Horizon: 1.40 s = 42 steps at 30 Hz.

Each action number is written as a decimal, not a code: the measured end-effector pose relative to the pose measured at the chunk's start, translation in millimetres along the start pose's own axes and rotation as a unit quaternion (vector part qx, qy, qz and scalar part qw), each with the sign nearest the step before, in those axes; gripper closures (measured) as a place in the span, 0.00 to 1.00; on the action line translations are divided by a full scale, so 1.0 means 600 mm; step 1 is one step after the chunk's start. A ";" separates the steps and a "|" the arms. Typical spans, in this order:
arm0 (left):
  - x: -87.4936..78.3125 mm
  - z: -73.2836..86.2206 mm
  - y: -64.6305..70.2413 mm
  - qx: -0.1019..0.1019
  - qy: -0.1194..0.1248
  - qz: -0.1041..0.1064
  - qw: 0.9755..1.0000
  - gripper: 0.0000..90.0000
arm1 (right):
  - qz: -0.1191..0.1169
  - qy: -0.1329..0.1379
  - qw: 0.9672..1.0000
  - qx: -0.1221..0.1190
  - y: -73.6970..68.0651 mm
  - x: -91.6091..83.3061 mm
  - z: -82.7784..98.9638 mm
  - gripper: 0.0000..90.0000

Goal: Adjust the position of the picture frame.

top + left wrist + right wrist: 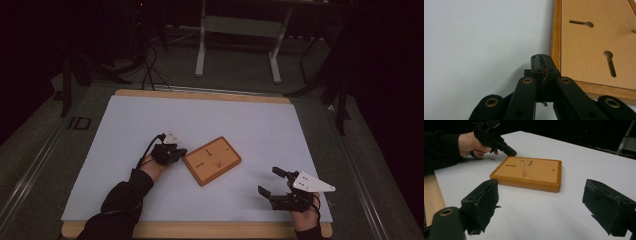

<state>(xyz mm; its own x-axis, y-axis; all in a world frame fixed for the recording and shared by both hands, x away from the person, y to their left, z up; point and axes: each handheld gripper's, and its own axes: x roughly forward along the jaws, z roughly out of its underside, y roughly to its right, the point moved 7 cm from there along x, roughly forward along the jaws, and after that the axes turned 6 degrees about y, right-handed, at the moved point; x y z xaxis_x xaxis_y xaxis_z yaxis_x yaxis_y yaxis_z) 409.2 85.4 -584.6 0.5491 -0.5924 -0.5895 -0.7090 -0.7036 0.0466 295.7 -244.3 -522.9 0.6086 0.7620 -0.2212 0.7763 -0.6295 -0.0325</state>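
1. The flat rectangular orange-brown wooden board [212,160] lies skewed near the middle of the white-topped table [150,115], a little toward its front edge; two keyhole slots [610,62] are cut in its face and a thin wooden peg [522,168] stands upright from it
2. The left gripper [170,152] is right at the board's left edge, jaws pressed together with nothing clearly between them; a frayed scrap shows in the seam, what it is I cannot tell
3. My read: that closed tip sits against the rim to brace or nudge the board
4. The right gripper [280,187] waits near the table's front right corner, well apart from the board, jaws spread wide and empty, aimed at it
5. That looks like standby, ready to come in for the peg
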 end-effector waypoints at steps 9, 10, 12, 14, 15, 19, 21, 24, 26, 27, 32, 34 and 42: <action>-0.011 0.008 0.019 0.012 -0.009 0.018 1.000 1.00 | -0.001 0.000 1.000 0.002 0.000 0.001 0.000 0.15; -0.013 0.010 0.023 0.012 -0.010 0.019 1.000 1.00 | -0.002 0.001 1.000 0.001 -0.001 0.002 0.000 0.15; -0.016 0.012 0.030 0.014 -0.011 0.025 1.000 1.00 | -0.002 -0.005 1.000 -0.006 -0.003 0.003 0.001 0.15; -0.017 0.013 0.033 0.012 -0.012 0.027 0.999 1.00 | -0.002 -0.005 1.000 -0.006 -0.003 0.003 0.001 0.15; -0.019 0.014 0.043 0.015 -0.011 0.033 0.999 1.00 | -0.002 -0.005 1.000 -0.006 -0.003 0.004 0.000 0.15; -0.023 0.016 0.063 0.026 -0.015 0.048 0.998 1.00 | 0.005 0.000 1.000 -0.008 -0.003 0.004 -0.002 0.15; -0.026 0.017 0.073 0.030 -0.014 0.056 0.998 1.00 | 0.003 0.002 1.000 -0.001 -0.002 0.003 -0.002 0.15; -0.030 0.019 0.081 0.032 -0.016 0.061 0.997 1.00 | 0.005 0.001 1.000 -0.001 0.001 0.002 -0.001 0.15; -0.032 0.021 0.083 0.032 -0.017 0.064 0.997 1.00 | 0.006 0.001 1.000 -0.001 0.001 0.002 -0.001 0.15; -0.037 0.024 0.084 0.035 -0.020 0.068 0.997 1.00 | 0.007 0.000 1.000 -0.004 0.001 0.002 -0.001 0.15; -0.043 0.029 0.084 0.037 -0.022 0.076 0.996 1.00 | 0.005 0.000 1.000 -0.003 0.001 0.002 -0.001 0.15; -0.046 0.031 0.085 0.036 -0.023 0.080 0.996 1.00 | 0.003 -0.001 1.000 -0.002 0.000 0.002 -0.001 0.15; -0.049 0.034 0.107 0.041 -0.026 0.104 0.993 1.00 | 0.000 -0.002 1.000 -0.002 -0.002 0.005 0.000 0.15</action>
<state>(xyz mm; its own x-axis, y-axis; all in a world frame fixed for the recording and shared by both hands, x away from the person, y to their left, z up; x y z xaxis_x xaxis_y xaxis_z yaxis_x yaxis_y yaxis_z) 338.3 65.5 -580.6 0.3644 -0.6998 -0.6144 -0.8397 -0.5322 0.1082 296.7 -241.3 -523.5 0.6078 0.7614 -0.2254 0.7769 -0.6289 -0.0295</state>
